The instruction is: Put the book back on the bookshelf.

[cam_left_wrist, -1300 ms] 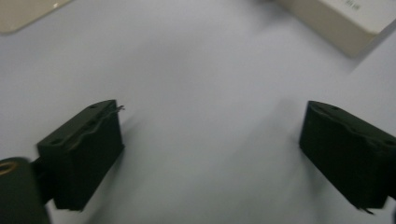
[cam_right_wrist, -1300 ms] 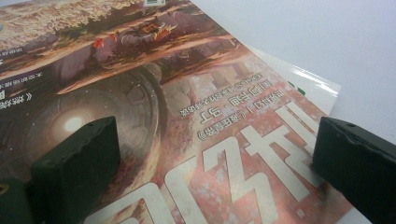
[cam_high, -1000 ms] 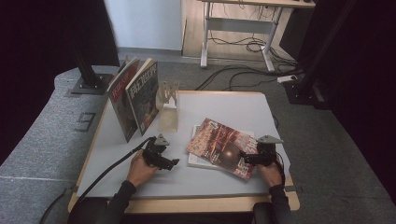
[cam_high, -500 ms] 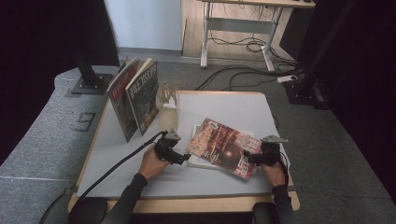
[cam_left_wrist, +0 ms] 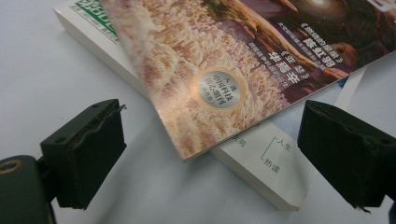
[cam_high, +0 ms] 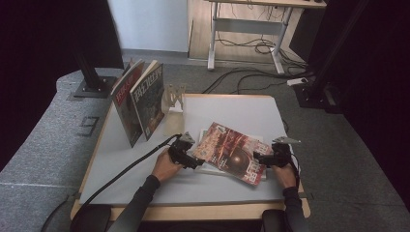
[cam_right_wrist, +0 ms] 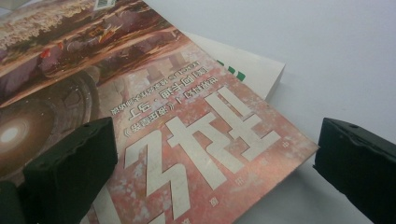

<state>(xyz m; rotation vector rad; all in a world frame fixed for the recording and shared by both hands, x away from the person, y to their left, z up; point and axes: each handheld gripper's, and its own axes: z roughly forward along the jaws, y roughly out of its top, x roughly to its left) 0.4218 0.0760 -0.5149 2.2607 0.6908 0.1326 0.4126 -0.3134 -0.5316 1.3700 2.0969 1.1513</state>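
Your open left hand-held gripper (cam_left_wrist: 210, 158) frames one corner of the glossy reddish magazine (cam_high: 232, 152); your open right hand-held gripper (cam_right_wrist: 215, 158) frames the opposite corner.

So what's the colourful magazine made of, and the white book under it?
The magazine looks like thin glossy paper: its cover shines and it has a slim edge. The white book beneath seems to be matte paper or card, with a thick block of pages showing at its side. The left gripper and right gripper have black jaws that look like rough rubber or foam, though that's hard to tell.
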